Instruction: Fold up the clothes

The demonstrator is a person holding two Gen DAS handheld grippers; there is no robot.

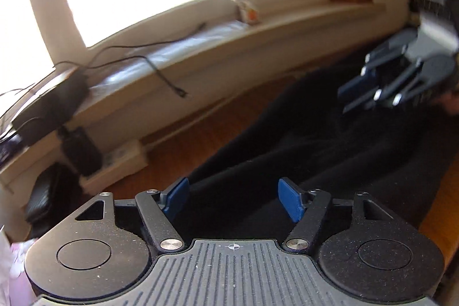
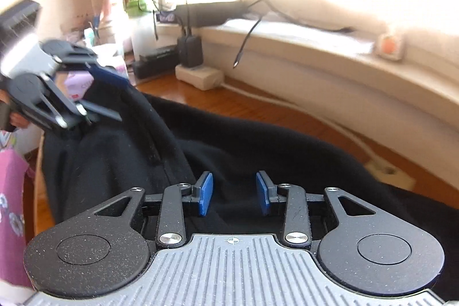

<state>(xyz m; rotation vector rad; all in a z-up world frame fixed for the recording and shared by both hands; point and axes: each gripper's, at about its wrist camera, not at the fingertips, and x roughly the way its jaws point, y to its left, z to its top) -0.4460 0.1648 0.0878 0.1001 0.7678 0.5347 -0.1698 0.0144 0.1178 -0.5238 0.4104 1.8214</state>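
Nearest to me, my left gripper (image 1: 233, 198) stands with its blue pads apart and nothing between them, just over the near edge of the black garment (image 1: 301, 151). My right gripper (image 2: 234, 194) is released too: its pads are spread with only dark cloth lying below the gap, not pinched.

The garment lies on the wooden floor (image 1: 200, 134), and it is not yet a tidy fold — the cloth runs in long soft ridges and heaps up toward the left in the right wrist view. I judge that at least the flattening and a clean final fold are left. Whether some layers are already turned over each other, I cannot say, because the black fabric swallows every edge and the pictures are blurred.

It looks thick, matte and heavy, maybe a fleece, with a seam visible near my right pads.

Farther off, past the cloth, the power strip (image 2: 199, 75) sits beside the wall under the window sill (image 1: 200, 48).
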